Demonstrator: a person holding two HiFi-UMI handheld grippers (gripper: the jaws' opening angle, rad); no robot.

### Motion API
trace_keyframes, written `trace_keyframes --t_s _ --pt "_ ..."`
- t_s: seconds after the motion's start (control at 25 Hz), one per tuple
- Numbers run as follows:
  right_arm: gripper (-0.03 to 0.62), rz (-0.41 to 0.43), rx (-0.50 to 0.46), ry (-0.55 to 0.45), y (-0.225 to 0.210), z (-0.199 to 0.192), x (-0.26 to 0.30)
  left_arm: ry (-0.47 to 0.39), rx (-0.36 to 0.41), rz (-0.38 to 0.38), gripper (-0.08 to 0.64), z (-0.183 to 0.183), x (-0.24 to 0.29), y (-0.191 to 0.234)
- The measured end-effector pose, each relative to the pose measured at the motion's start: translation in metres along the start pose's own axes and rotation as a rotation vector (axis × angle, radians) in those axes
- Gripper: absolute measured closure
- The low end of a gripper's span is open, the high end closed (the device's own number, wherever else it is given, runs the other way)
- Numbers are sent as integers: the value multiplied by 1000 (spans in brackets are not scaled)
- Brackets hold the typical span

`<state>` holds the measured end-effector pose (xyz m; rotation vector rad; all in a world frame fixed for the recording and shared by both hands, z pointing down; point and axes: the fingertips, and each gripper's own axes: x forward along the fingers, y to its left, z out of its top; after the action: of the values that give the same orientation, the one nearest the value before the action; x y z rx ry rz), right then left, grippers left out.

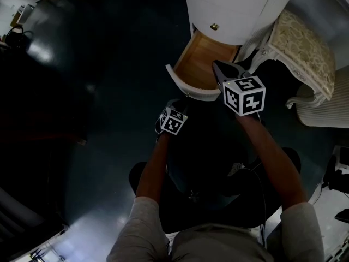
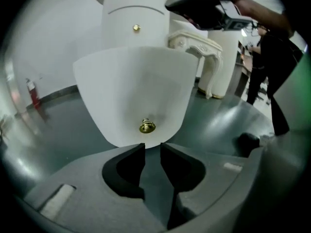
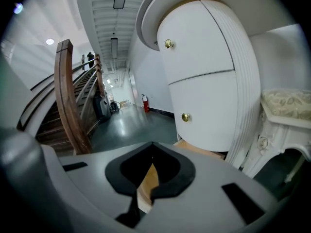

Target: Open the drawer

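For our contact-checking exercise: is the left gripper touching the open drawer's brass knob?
Apart. Left gripper view: white drawer front shows between the left gripper and the brass knob.

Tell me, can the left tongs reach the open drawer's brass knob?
Probably yes: the left tongs stand open just below the brass knob, facing it, with nothing in between.

White drawer, brass knob, dark floor
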<state>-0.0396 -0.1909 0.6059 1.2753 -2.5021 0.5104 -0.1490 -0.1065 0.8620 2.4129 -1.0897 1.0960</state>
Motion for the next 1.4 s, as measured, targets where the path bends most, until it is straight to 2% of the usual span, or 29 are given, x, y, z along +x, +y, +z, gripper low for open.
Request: trace_keyframes --t_s 0.08,0.12,0.28,0.44,0.56,0.64,0.72,0.96,1.08,1.24,1.4 --pt "577 9 -16 15 0 -2 2 25 82 20 457 11 -10 7" --pt "577 13 -16 23 1 -3 3 4 74 42 457 22 -18 14" --pt "577 26 -19 43 3 -10 6 -162 -92 131 457 72 -54 55" --pt "577 40 -36 62 5 -15 12 -305 -205 169 457 100 -84 78" --pt "577 63 -33 61 7 -12 14 -467 -219 165 459 132 -106 75" --pt "577 74 -23 49 7 -7 15 -523 -198 131 462 149 -106 63" --pt "577 75 -17 43 6 -6 16 -521 -168 113 462 158 -96 52" --pt "577 94 52 28 4 -1 21 -425 -122 88 462 149 -63 39" --pt "577 64 68 21 1 7 22 -399 -96 72 463 142 -56 35" --pt "577 60 185 0 18 25 8 -393 -102 101 465 143 -56 37" --pt "577 20 173 -18 37 37 -10 -321 -72 118 480 145 -55 42"
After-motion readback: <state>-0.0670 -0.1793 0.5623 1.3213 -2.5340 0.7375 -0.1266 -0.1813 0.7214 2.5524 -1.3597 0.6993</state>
